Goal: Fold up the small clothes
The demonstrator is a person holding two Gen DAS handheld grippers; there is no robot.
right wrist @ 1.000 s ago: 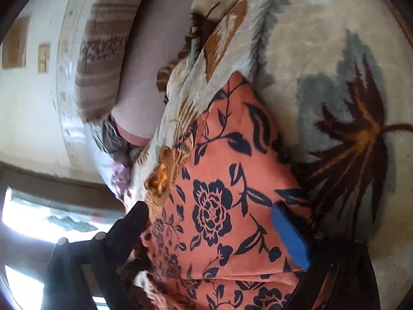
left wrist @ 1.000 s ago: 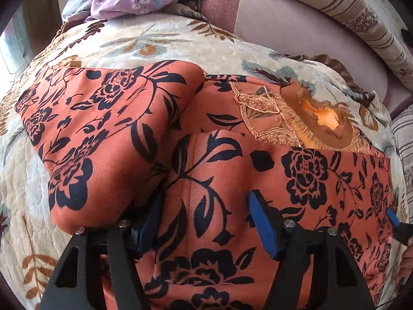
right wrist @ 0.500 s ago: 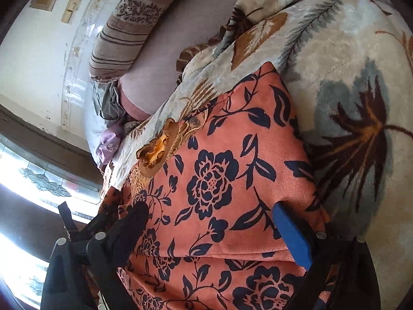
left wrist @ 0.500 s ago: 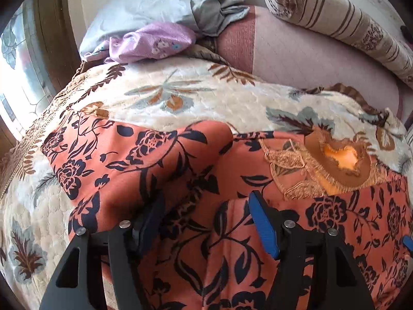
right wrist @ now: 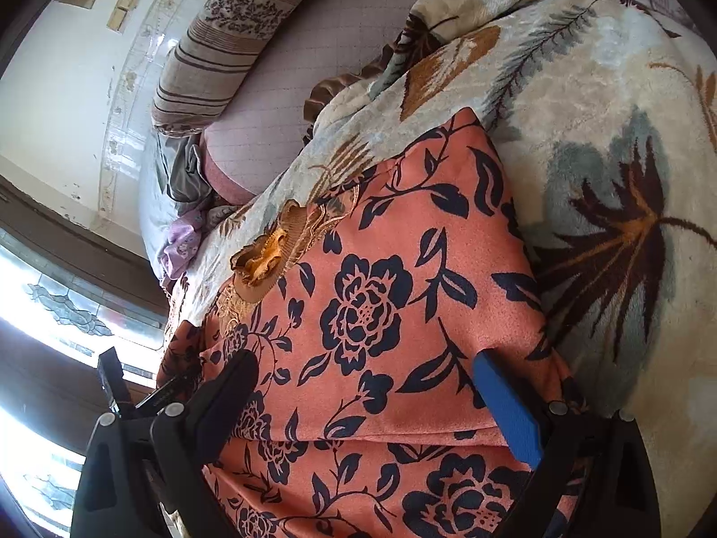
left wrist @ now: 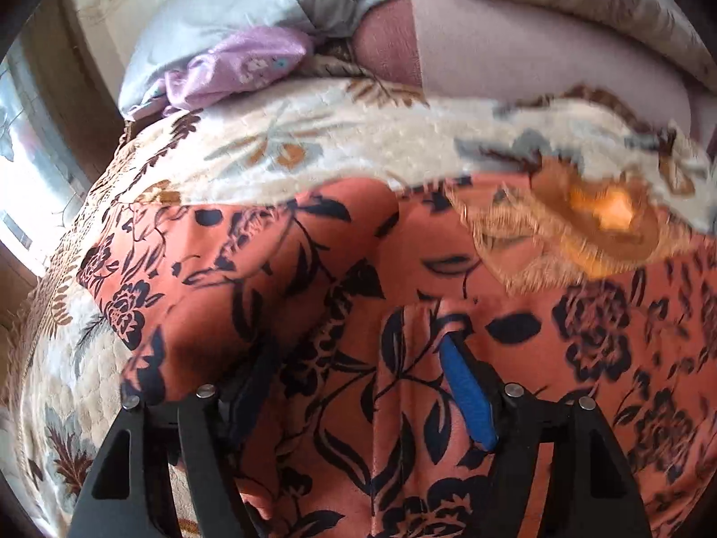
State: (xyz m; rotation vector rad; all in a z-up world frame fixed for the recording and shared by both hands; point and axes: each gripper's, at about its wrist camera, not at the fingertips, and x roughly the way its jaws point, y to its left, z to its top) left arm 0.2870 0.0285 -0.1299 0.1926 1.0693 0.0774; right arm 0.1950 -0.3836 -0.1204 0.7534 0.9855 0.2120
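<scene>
A salmon-orange garment [left wrist: 278,278] with a dark floral print and a gold embroidered neckline [left wrist: 596,224] lies spread on the bed, one side folded over. My left gripper [left wrist: 358,354] points down at it. Its jaws are opening, and a raised crease of the fabric runs between the blue pads [left wrist: 466,399] without being pinched. In the right wrist view the garment [right wrist: 381,269] shows a folded edge low in the frame. My right gripper [right wrist: 365,361] stands open above this folded part, its fingers apart on either side of the cloth.
A cream blanket with leaf patterns [right wrist: 605,143] covers the bed. Behind it lie a striped bolster [right wrist: 215,54], a mauve cushion [left wrist: 515,58], a grey-blue cloth [left wrist: 233,4] and a lilac garment [left wrist: 242,67]. A bright window [right wrist: 45,323] is at the left.
The left gripper's jaws have spread wider and its view has tilted, now blurred. The right gripper has rolled, so more of the folded garment, the wall and the window show.
</scene>
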